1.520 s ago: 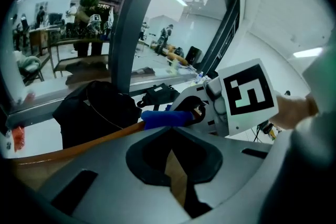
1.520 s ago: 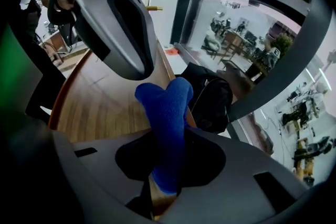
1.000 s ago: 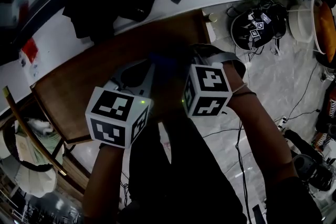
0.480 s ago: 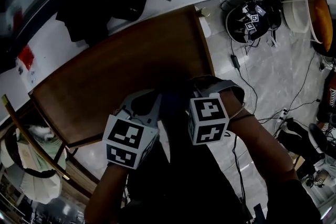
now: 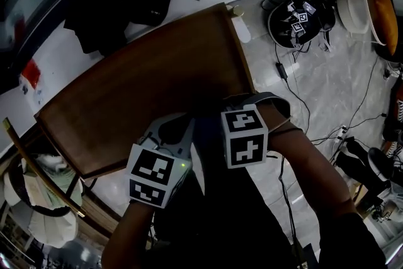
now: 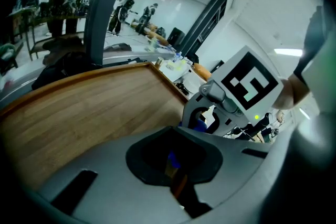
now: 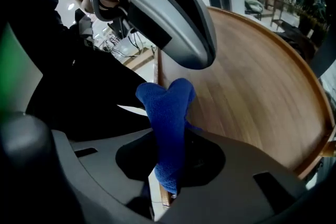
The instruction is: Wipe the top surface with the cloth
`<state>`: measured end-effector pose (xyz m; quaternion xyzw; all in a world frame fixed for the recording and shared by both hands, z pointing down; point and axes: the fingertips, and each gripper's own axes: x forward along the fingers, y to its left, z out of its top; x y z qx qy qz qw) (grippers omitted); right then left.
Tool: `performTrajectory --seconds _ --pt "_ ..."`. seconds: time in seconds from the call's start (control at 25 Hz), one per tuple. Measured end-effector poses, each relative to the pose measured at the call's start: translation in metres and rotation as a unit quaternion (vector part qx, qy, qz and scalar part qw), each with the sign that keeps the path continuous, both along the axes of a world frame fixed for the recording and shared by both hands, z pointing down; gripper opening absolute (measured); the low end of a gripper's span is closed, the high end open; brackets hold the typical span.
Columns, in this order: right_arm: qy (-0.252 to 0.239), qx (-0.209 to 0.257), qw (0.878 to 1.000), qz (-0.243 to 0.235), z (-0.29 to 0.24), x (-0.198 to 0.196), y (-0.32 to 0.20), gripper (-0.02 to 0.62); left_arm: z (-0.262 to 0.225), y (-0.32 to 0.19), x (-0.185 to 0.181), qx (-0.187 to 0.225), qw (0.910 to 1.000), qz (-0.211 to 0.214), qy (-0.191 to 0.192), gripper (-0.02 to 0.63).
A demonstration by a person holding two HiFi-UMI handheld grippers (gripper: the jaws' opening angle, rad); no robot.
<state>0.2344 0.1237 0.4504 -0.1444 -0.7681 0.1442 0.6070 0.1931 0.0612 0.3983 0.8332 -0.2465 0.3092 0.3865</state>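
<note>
— Cloth point(image 7: 167, 123): gripped by which claw?

— By right claw point(image 7: 173, 168). Clamped tight on a blue fold, with the bunched end poking up past the jaws, right at the near edge of the wooden table point(image 5: 157, 85).

— And left claw point(image 6: 176, 170)?

— Drawn together, down to a thin slit. Showed a sliver of blue inside the hollow; could not tell whether cloth or not. Hung at the table's near edge, close beside the right one, and pointed across the bare boards.

— Touching the top at all?

— Could not tell from any view. Sat side by side toward the right end of that edge, with marker cube point(image 5: 244, 137) of the right one facing up.
</note>
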Motion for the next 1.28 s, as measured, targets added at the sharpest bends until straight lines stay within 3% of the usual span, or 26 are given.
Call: performTrajectory --seconds 0.32,0.36,0.44,0.52,0.6,0.72,0.96,1.08,1.28 --pt "-0.038 -0.021 0.999 0.008 -0.008 0.001 -0.005 0.089 -0.003 -0.020 0.006 0.014 0.9998 -0.013 0.004 0.011" --pt "-0.051 -0.001 0.999 0.021 -0.013 0.001 -0.018 0.089 -0.005 -0.028 0.006 0.020 0.9997 -0.017 0.004 0.011" --pt "-0.085 0.086 0.991 0.060 -0.029 -0.001 -0.067 0.090 -0.009 -0.048 0.004 0.031 0.9992 -0.026 0.004 0.011" --pt "-0.118 0.207 0.966 0.103 -0.049 -0.004 -0.132 0.091 -0.016 -0.071 0.001 0.045 0.9980 -0.043 0.008 0.011" --pt "-0.119 0.300 0.940 0.114 -0.061 -0.003 -0.184 0.091 -0.025 -0.097 -0.003 0.064 0.9960 -0.062 0.009 0.011" --pt "-0.083 0.355 0.927 0.085 -0.054 0.000 -0.224 0.091 -0.036 -0.132 -0.005 0.090 0.9927 -0.080 0.007 0.011" --pt "-0.037 0.356 0.931 0.074 -0.015 0.004 -0.245 0.091 -0.048 -0.156 0.004 0.111 0.9903 -0.083 0.014 0.011" --pt "-0.038 0.350 0.932 0.091 -0.010 0.005 -0.249 0.091 -0.042 -0.150 0.008 0.103 0.9916 -0.076 0.016 0.011" --pt "-0.023 0.318 0.944 0.091 -0.007 0.006 -0.247 0.091 -0.030 -0.136 0.005 0.084 0.9938 -0.071 0.013 0.011"
